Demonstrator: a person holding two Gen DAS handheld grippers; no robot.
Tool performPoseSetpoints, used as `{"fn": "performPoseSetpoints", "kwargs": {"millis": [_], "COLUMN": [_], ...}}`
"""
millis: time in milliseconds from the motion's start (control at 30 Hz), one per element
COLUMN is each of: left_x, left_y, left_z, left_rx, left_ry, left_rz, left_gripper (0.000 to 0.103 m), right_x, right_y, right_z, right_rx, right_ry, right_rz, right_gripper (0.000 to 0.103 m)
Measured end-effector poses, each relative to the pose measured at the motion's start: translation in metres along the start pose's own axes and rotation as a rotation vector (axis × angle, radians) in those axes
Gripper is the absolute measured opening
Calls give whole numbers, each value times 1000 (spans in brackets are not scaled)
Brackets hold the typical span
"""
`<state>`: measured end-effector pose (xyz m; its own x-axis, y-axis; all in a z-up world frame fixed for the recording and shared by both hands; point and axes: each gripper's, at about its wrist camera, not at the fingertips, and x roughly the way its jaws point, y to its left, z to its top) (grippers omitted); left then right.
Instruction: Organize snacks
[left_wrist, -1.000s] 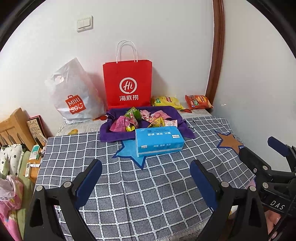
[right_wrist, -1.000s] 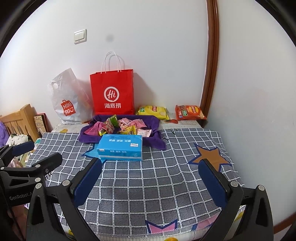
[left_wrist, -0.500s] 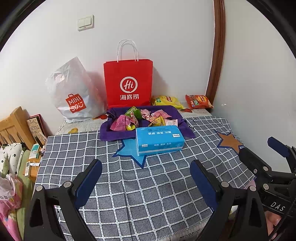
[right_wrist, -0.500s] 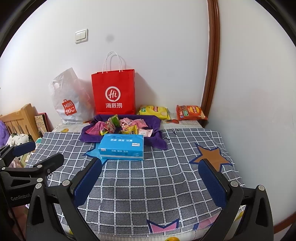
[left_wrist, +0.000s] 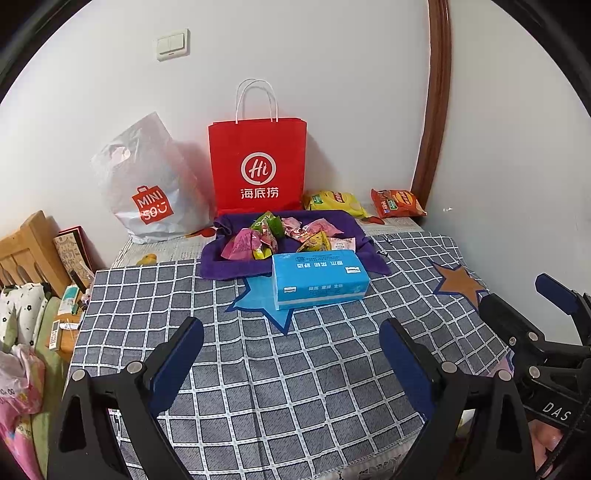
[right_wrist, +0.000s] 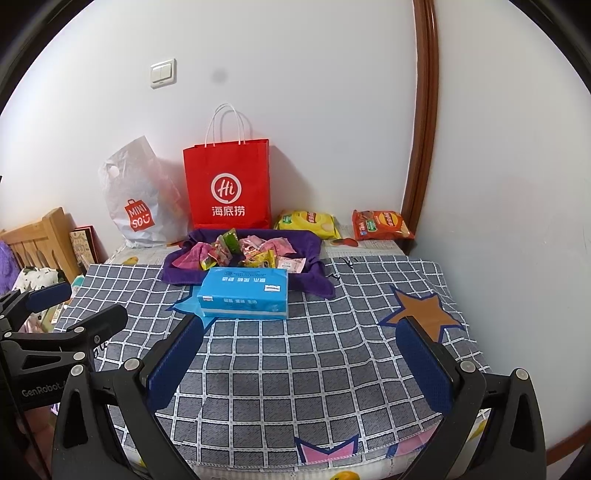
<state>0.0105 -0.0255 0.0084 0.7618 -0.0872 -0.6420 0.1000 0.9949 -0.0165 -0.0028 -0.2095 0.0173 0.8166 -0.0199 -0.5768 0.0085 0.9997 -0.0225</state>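
Above the checked surface (left_wrist: 258, 369), both grippers, left (left_wrist: 291, 350) and right (right_wrist: 299, 350), stayed spread, empty (barely drifted); snacks (left_wrist: 288, 236) probably unmoved on the purple cloth (left_wrist: 221, 264).

Red paper bag (left_wrist: 257, 166) upright against wall, white plastic bag (left_wrist: 147, 184) just left of it. Blue tissue box (left_wrist: 319, 278) on checked tablecloth (left_wrist: 295, 369). Light switch (left_wrist: 171, 44) on wall. Wooden headboard (left_wrist: 26, 254) far left.

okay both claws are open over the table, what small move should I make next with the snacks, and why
Probably ease the right claw forward toward the small snack packets heaped on the purple cloth. Both claws hang open and hold nothing, the left claw too, and the blue tissue pack sits in front of the heap.
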Motion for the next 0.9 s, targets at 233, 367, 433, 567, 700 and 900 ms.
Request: {"fn": "performPoseSetpoints", "kwargs": {"millis": [233, 367, 433, 567, 700, 900], "left_x": [0, -1, -1, -1, -1, -1], "left_y": [0, 0, 0, 0, 0, 1], "left_z": [0, 0, 0, 0, 0, 0], "left_rx": [0, -1, 0, -1, -3, -3], "left_ry": [-1, 0, -1, -1, -1, -2], "left_rz": [1, 1, 0, 1, 0, -1], "left_gripper": [96, 96, 96, 96, 96, 96], "right_x": [0, -1, -1, -1, -2, -3], "right_y": [-1, -1, -1, -1, -1, 0], "right_z": [0, 0, 0, 1, 1, 1], "right_rx": [1, 0, 1, 1, -1, -2], "right_ry": [0, -2, -1, -3, -4, -6], "right_rz": [1, 1, 2, 1, 3, 4], "right_gripper": [102, 102, 102, 102, 102, 102]}}
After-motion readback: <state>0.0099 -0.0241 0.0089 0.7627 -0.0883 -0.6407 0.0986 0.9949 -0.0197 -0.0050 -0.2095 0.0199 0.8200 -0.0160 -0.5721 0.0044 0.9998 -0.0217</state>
